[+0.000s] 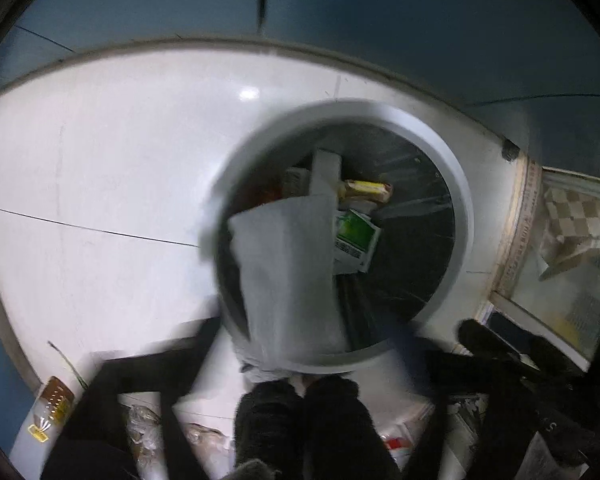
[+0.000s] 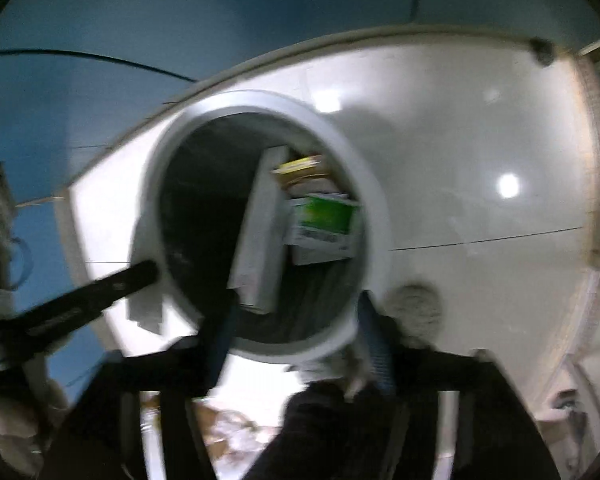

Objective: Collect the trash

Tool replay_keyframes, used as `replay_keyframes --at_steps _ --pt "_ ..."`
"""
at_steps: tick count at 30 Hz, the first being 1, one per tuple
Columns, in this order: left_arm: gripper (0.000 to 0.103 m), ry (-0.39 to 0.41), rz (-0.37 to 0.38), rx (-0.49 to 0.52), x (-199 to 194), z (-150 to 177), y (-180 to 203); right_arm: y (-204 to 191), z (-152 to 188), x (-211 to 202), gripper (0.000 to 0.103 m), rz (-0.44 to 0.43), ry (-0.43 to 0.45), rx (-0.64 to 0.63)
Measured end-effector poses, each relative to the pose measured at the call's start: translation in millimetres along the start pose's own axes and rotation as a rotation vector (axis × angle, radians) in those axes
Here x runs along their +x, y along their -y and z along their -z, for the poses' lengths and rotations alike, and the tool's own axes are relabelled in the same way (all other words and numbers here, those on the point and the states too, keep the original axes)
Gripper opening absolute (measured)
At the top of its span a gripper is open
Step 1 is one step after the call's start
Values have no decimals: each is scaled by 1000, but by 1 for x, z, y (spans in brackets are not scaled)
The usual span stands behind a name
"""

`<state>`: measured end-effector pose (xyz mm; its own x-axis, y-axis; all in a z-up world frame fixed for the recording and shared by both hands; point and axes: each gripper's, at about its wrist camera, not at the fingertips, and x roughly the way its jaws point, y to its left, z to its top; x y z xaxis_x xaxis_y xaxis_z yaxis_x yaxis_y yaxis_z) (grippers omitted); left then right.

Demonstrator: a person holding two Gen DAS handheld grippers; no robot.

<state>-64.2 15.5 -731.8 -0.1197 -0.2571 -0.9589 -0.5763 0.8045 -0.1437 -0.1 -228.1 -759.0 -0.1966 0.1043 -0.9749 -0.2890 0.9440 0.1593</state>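
Observation:
I look straight down into a round bin with a pale grey rim point(image 1: 456, 184) point(image 2: 380, 216). Inside lie a green and white box point(image 1: 356, 240) point(image 2: 324, 220) and a yellow packet point(image 1: 368, 190). In the left wrist view a blurred white sheet point(image 1: 288, 272) hangs over the near rim. It sits between the wide-apart black fingers of my left gripper point(image 1: 320, 336), which is open. In the right wrist view a white flat box point(image 2: 260, 236) stands tilted inside the bin. My right gripper point(image 2: 298, 336) is open, its blue pads point(image 2: 376, 344) clear of the box.
The bin stands on a glossy white tiled floor point(image 1: 100, 160) beside a blue wall point(image 1: 380, 20). A person's dark fuzzy slippers point(image 1: 300, 420) are at the near rim. A plastic bottle point(image 1: 52, 404) and crumpled wrappers point(image 1: 144, 428) lie at lower left. A glass panel point(image 1: 560, 260) is to the right.

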Motion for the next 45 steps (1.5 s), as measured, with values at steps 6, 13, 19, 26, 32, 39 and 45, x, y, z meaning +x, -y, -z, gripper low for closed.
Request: replay_keyframes --at_steps 6,13,19,26,32,39,45 --pt "103 54 -42 6 -67 30 -2 -14 18 -60 103 160 75 -38" --pt "103 148 -121 68 -183 94 6 -45 76 -177 103 170 144 -46" --pt "103 255 -160 122 -291 141 17 -83 123 -283 103 136 211 -52" --pt "103 367 -158 103 -399 163 30 -111 149 -411 103 28 279 -13" --pt "103 529 -147 105 -488 138 55 -136 131 -518 103 -67 411 -5" --pt "103 640 -157 31 -556 68 67 -147 38 -623 103 -118 581 -12" --pt "103 634 -138 -110 -568 -10 88 -148 -97 -663 102 -101 640 -67"
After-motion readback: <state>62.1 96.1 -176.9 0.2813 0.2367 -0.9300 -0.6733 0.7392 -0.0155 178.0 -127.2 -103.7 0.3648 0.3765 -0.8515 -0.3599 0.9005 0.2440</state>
